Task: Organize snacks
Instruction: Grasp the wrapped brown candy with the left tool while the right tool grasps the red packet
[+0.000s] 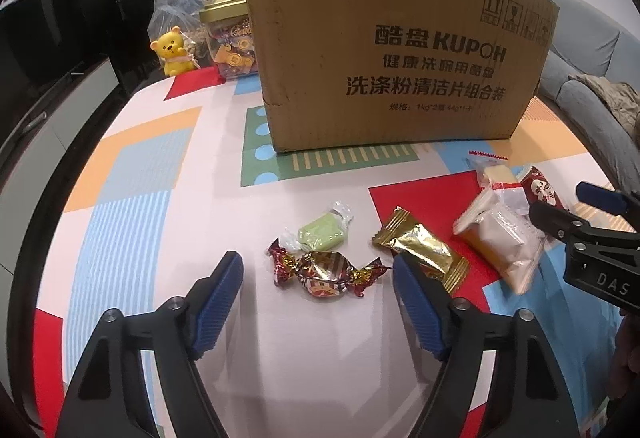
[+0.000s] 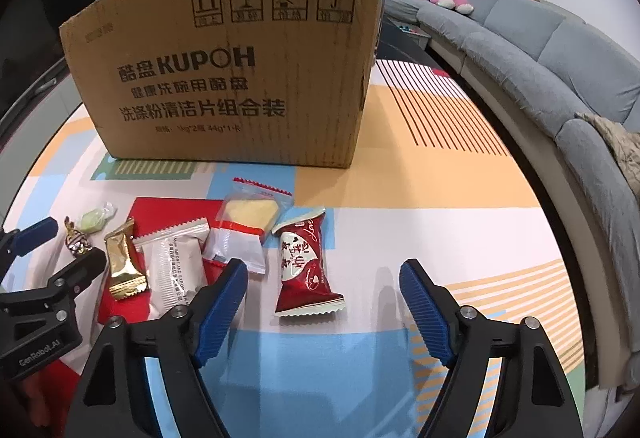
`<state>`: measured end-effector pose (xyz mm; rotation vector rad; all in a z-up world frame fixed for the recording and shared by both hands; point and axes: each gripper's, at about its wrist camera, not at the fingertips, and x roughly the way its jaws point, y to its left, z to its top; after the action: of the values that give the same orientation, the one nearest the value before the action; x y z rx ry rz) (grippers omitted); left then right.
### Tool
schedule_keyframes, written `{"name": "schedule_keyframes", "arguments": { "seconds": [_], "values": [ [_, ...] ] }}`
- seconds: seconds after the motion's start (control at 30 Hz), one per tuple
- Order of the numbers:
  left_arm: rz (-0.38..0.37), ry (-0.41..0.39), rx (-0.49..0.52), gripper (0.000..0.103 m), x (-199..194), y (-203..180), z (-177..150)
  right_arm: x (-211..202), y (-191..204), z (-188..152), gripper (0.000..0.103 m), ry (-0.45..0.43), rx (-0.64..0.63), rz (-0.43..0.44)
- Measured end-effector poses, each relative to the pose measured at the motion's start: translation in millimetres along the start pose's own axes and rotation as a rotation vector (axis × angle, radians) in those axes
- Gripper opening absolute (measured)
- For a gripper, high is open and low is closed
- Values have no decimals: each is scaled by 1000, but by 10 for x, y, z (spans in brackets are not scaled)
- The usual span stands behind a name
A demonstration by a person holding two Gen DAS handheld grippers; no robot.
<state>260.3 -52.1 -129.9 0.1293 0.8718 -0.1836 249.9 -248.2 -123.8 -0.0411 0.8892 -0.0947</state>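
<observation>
On the patterned tablecloth (image 1: 160, 166), your left gripper (image 1: 318, 274) gaped wide around the striped foil-wrapped candy (image 1: 326, 272) at twelve o'clock, untouched; your right gripper (image 2: 324, 278) likewise straddled the red snack packet (image 2: 306, 266).

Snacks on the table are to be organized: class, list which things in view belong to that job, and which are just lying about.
Belong to the job:
- twist-wrapped candy
- green candy
- gold packet
- white packet
- yellow cake packet
- red packet
- cardboard box
- left gripper, right gripper, both open

Lying about:
- yellow bear
- gold-lidded jar
- sofa
</observation>
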Motion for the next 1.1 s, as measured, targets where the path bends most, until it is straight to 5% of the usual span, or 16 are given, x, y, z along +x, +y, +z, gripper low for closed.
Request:
{"name": "schedule_keyframes", "arguments": {
  "seconds": [0.37, 0.5, 0.67, 1.1],
  "values": [
    [-25, 8, 13, 58, 23, -55, -16, 96, -51, -31, 54, 20, 18, 31],
    [-44, 5, 16, 49, 13, -68, -24, 94, -41, -41, 34, 21, 14, 57],
    [-54, 2, 18, 38, -11, -81, -46, 78, -16, -36, 33, 24, 10, 60],
    [-43, -18, 22, 37, -131, -78, -39, -56, -11, -16, 31, 3, 21, 67]
  ]
}}
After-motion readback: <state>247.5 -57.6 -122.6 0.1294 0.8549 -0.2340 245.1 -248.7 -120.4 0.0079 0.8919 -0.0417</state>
